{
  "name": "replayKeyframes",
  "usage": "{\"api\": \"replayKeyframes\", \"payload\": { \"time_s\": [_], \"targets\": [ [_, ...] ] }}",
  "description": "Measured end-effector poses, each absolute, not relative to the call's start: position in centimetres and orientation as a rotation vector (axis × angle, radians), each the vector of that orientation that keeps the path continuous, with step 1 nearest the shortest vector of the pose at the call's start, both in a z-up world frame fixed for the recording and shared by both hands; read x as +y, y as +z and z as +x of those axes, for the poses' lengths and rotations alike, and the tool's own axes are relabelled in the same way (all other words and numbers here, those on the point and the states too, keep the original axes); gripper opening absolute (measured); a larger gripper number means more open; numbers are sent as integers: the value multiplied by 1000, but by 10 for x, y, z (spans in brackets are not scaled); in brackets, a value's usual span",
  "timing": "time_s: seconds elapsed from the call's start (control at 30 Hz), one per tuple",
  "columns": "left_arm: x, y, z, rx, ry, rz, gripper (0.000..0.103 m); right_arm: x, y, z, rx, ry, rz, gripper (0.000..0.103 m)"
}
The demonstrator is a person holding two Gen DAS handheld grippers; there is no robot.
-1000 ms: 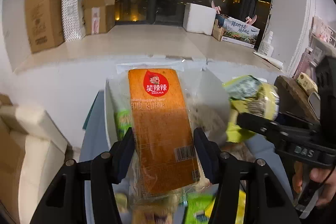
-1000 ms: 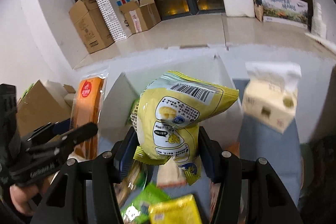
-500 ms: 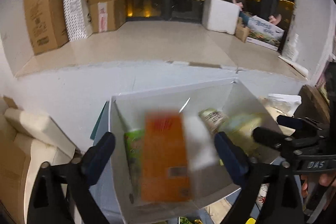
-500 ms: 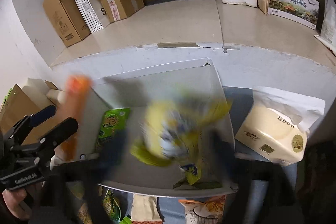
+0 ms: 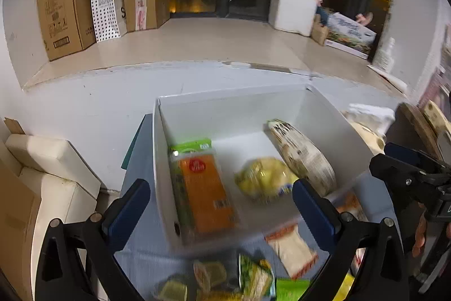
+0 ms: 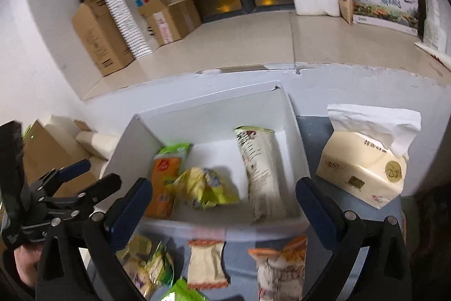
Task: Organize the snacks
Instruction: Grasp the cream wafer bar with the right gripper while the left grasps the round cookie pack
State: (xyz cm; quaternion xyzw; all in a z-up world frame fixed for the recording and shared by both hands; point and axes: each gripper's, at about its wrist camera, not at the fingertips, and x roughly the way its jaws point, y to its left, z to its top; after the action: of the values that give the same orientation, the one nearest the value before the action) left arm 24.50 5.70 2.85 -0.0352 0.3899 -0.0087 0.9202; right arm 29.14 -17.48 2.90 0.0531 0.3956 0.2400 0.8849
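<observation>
A white box (image 5: 239,100) (image 6: 214,100) holds an orange snack pack (image 5: 205,193) (image 6: 163,188) on a green pack (image 5: 191,144) (image 6: 173,148), a yellow bag (image 5: 262,178) (image 6: 203,188) and a white patterned bag (image 5: 304,157) (image 6: 259,171). My left gripper (image 5: 220,205) is open and empty above the box's near edge. My right gripper (image 6: 222,202) is open and empty over the box front. Each gripper shows in the other's view: the right (image 5: 408,179), the left (image 6: 76,182).
Several loose snack packs lie on the blue table in front of the box (image 5: 290,250) (image 6: 205,261) (image 6: 282,270). A tissue pack (image 6: 366,168) stands right of the box. Cardboard boxes (image 5: 64,7) sit on the ledge behind. White cushions (image 5: 50,168) lie at the left.
Both grippers opened and let go: the orange pack and the yellow bag dropped into the white box. Both grippers have pulled back from the box.
</observation>
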Motion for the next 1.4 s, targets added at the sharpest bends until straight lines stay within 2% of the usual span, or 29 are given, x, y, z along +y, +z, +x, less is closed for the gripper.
{"api": "replayKeyframes", "payload": {
  "time_s": [0.23, 0.53, 0.8, 1.03, 1.2, 1.23, 1.27, 1.3, 1.33, 1.4],
  "targets": [
    [48, 20, 163, 792, -88, -37, 103, -188, 10, 208, 781, 547, 77, 103],
    [47, -18, 86, 817, -99, -62, 103, -172, -49, 145, 875, 559, -21, 103],
    [54, -38, 62, 849, -97, -86, 103, -132, -64, 186, 951, 556, -139, 103],
    [56, -54, 52, 886, -94, -89, 103, -101, -99, 247, 1108, 512, -225, 103],
    [60, -60, 54, 909, -91, -100, 103, -98, -110, 271, 1168, 488, -199, 103],
    [60, -61, 54, 911, -91, -103, 103, -97, -112, 273, 1178, 489, -217, 102],
    [60, -62, 55, 914, -91, -104, 103, -95, -111, 273, 1171, 480, -244, 97],
    [60, -63, 55, 916, -92, -104, 103, -93, -111, 272, 1161, 462, -284, 88],
    [60, -63, 55, 918, -92, -104, 103, -92, -110, 268, 1144, 473, -304, 85],
    [60, -66, 57, 929, -93, -105, 103, -93, -105, 264, 1120, 482, -304, 51]
  ]
}}
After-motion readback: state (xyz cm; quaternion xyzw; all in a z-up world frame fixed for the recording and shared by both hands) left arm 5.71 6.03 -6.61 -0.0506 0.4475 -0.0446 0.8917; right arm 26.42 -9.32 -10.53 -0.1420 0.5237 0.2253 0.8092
